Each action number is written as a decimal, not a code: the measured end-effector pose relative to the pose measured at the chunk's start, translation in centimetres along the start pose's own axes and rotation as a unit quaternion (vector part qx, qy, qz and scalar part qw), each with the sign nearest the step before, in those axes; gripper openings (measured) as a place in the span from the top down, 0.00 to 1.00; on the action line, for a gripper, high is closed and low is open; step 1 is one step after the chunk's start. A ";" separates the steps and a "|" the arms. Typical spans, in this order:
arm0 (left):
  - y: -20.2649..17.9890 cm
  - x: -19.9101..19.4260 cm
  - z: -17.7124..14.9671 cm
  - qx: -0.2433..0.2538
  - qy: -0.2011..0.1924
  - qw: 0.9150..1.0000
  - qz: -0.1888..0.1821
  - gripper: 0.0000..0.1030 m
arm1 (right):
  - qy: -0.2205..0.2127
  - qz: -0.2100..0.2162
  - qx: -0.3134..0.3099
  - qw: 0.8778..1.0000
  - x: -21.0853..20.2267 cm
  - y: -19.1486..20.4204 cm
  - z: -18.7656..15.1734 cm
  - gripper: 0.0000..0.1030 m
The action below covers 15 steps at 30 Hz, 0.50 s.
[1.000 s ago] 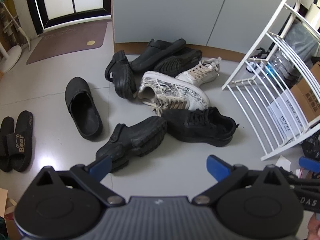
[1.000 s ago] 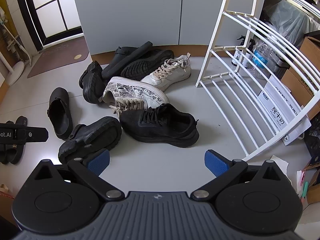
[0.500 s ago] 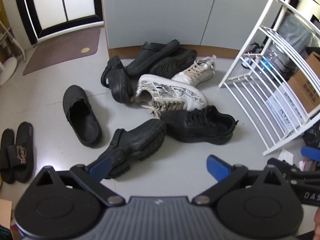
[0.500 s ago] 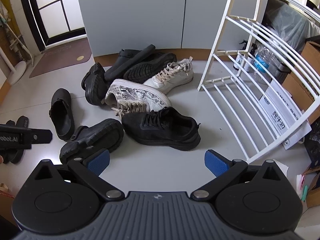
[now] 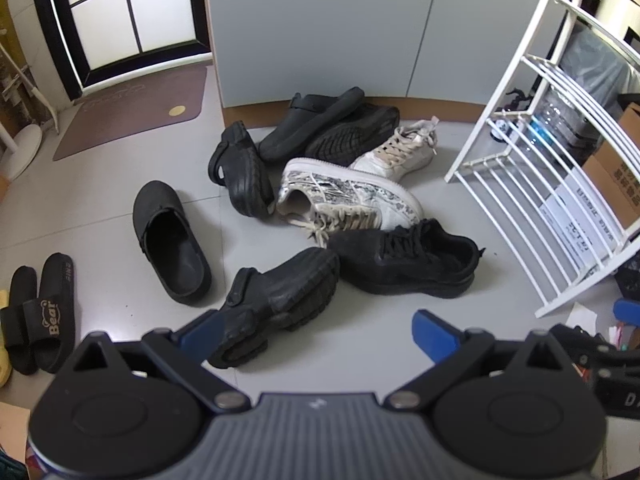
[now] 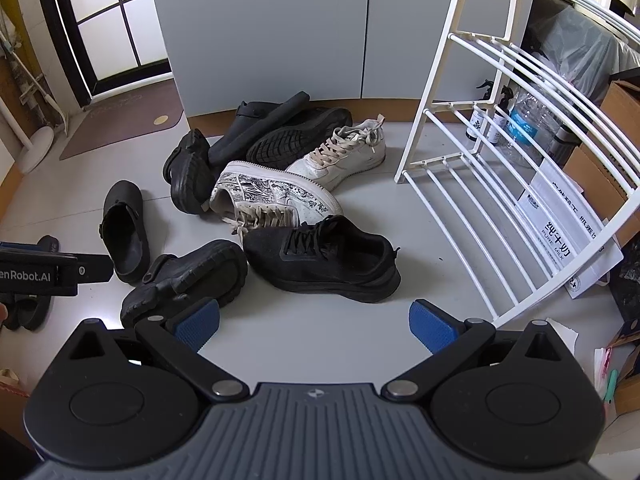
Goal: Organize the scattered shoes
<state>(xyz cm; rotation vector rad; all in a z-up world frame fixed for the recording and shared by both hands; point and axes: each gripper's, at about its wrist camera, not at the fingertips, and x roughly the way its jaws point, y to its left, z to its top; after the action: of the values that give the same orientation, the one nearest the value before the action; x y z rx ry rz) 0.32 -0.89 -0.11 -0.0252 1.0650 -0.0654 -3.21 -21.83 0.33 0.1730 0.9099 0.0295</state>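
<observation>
Beside shoe pile (image 5: pixel 320 208), both hand-held grippers (image 5: pixel 316 330) (image 6: pixel 314 322) released, empty; slippers (image 5: pixel 38 320) clear in left view only

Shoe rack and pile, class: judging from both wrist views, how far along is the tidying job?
Done: nothing visible; the white shoe rack holds no shoes. In hand: nothing; the left tongs and right tongs are both open and hover above the floor. Left: the black sneaker, patterned sneaker, white sneaker and black clogs all lie scattered on the floor.
</observation>
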 end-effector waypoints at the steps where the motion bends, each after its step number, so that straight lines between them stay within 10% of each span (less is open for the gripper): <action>1: 0.1 0.0 0.0 -0.003 0.001 1.000 0.001 0.01 | 0.000 0.000 0.001 1.000 0.0 0.0 0.0 0.00; 15: 1.0 -0.1 1.0 -0.034 0.005 0.999 0.008 0.01 | -0.001 0.018 0.002 1.000 0.2 0.2 0.4 0.00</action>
<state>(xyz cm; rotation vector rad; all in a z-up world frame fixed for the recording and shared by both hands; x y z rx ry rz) 1.16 0.07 0.43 -0.0774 1.0763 -0.0147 -2.78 -21.69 0.48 0.1932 0.9059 0.0610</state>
